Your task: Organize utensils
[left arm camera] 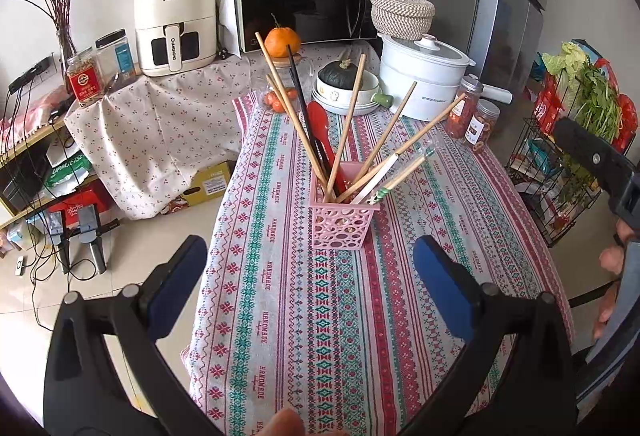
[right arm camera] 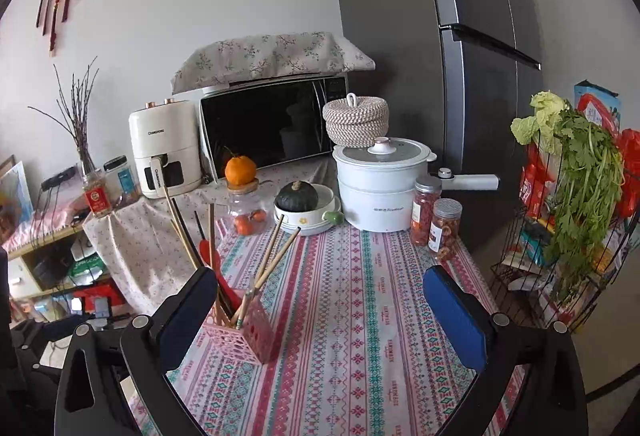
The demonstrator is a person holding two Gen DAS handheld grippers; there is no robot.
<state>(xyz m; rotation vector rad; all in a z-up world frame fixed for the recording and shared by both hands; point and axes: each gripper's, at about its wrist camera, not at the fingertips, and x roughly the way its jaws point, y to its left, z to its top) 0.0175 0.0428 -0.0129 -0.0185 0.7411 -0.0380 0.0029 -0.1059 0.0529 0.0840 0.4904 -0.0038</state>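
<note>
A pink perforated holder (left arm camera: 342, 222) stands upright on the patterned tablecloth (left arm camera: 280, 316). Several wooden chopsticks (left arm camera: 350, 120), a black pair and a red spoon (left arm camera: 319, 120) stick out of it, fanned apart. My left gripper (left arm camera: 310, 256) is open just short of the holder, nothing between its blue pads. In the right wrist view the holder (right arm camera: 248, 332) sits at the lower left, beside the left finger. My right gripper (right arm camera: 320, 290) is open and empty over the cloth. The right gripper's black body (left arm camera: 600, 164) shows at the right edge of the left wrist view.
At the table's far end stand a white electric pot (right arm camera: 380, 184), a bowl with a dark squash (right arm camera: 298, 196), two jars (right arm camera: 436, 220) and a glass jar under an orange (right arm camera: 240, 170). A microwave (left arm camera: 308, 4) and air fryer (left arm camera: 174, 24) sit behind. A wire rack of greens (right arm camera: 568, 216) stands right.
</note>
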